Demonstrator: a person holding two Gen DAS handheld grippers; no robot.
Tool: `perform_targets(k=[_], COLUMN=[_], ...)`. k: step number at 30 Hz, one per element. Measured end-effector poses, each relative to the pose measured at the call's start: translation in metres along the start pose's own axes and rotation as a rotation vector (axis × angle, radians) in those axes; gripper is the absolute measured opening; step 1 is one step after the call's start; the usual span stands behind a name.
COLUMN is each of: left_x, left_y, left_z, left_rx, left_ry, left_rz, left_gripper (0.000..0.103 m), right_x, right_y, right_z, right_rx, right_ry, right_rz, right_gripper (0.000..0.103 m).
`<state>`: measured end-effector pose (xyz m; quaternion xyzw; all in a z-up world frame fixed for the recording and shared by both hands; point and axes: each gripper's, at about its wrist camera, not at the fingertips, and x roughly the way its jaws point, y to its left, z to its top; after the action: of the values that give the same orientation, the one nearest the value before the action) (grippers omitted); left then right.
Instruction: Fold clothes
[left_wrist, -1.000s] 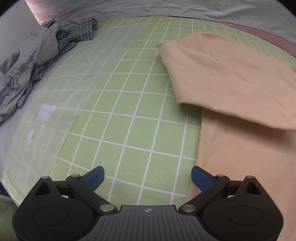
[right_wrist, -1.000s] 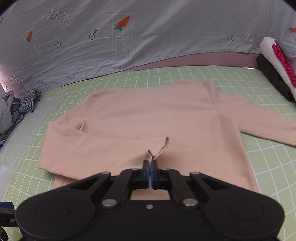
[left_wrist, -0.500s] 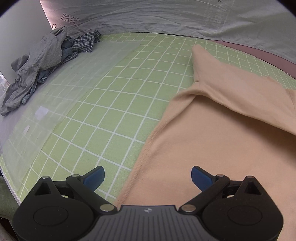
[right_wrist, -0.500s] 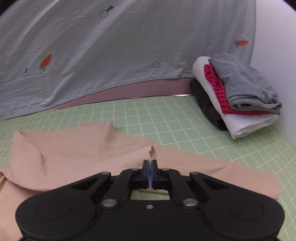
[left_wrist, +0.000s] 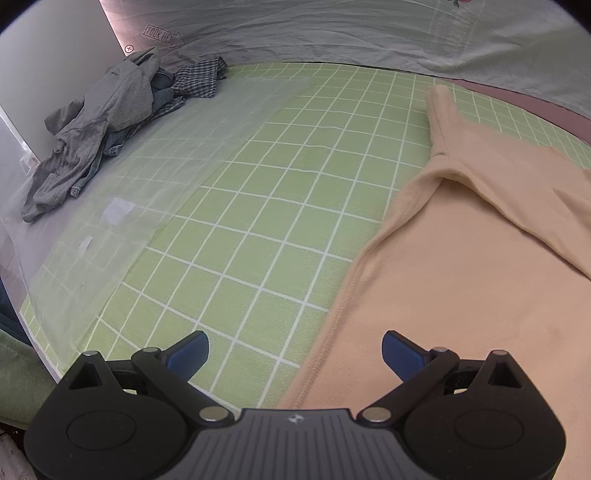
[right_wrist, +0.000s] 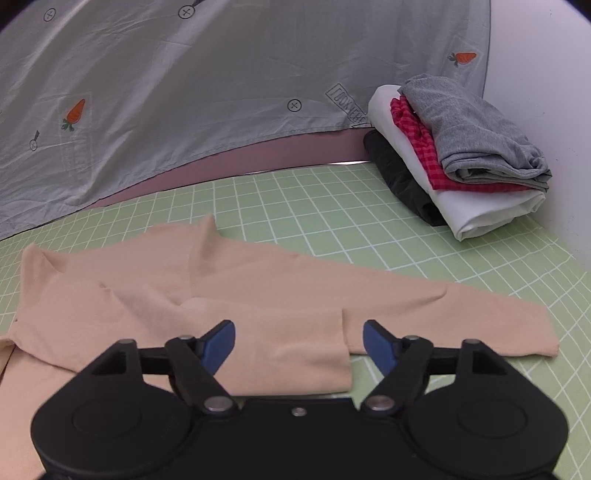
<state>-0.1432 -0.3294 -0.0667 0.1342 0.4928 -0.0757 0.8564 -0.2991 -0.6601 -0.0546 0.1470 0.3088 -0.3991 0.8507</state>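
1. The right gripper (right_wrist: 298, 341) has its blue-tipped jaws spread wide and holds nothing. It hovers low over a folded-in part of the peach top (right_wrist: 258, 332), with that part's cut edge between the two tips.
2. The left gripper (left_wrist: 294, 352) is also spread wide and empty. It sits above the hem edge of the top (left_wrist: 461, 280), one tip over the green mat (left_wrist: 258, 229) and the other over the fabric.
3. The top lies flat on the mat. In the right view one sleeve (right_wrist: 424, 306) stretches out to the right, unfolded, so the fold looks only partly done.
4. Both grippers seem placed to take a fresh hold at opposite sides of the garment.
5. There are no containers. A neat stack (right_wrist: 461, 155) of folded clothes, grey on red check on white on black, sits at the far right corner, likely finished pieces.
6. A loose heap (left_wrist: 103, 122) of grey and checked clothes lies at the far left, probably waiting.
7. A grey sheet (right_wrist: 184, 74) printed with carrots hangs behind.
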Motion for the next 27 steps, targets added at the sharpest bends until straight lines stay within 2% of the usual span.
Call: perform_targets(k=[1,5,9,14,18,22,25,27], left_x=[0.002,0.009,0.017,0.033,0.039,0.045,0.050,0.051], left_y=[0.009,0.046,0.084,0.127,0.156,0.176,0.184,0.188], left_z=[0.000,0.003,0.005,0.015,0.018,0.013,0.013,0.013], left_rx=[0.014,0.069,0.124,0.184,0.222,0.234,0.240,0.243], left_ry=[-0.004,-0.018,-0.032,-0.043,-0.051,-0.022,-0.014,-0.015], left_rz=[-0.013,-0.065,-0.117,-0.175,-0.213,-0.240,-0.251,-0.254], left_gripper=[0.099,0.099,0.099,0.099,0.099,0.099,0.099,0.099], right_x=[-0.006,-0.025,-0.047,-0.078,-0.089,-0.098,-0.107,-0.109], right_y=[0.011,0.059,0.116,0.195,0.247,0.287,0.311,0.322], right_z=[-0.005,-0.026,-0.056,-0.093,-0.118,-0.132,-0.140,-0.146], right_rx=[-0.009,-0.036,-0.029,-0.094,-0.098,-0.112,-0.154,-0.166], right_ry=[-0.012,-0.024,-0.010,0.003,0.040,0.069,0.068,0.081], right_rz=[-0.004,-0.062,-0.037,-0.002,-0.005,-0.005,0.027,0.050], right_gripper=[0.103,0.103,0.103,0.103,0.103,0.103,0.102,0.096])
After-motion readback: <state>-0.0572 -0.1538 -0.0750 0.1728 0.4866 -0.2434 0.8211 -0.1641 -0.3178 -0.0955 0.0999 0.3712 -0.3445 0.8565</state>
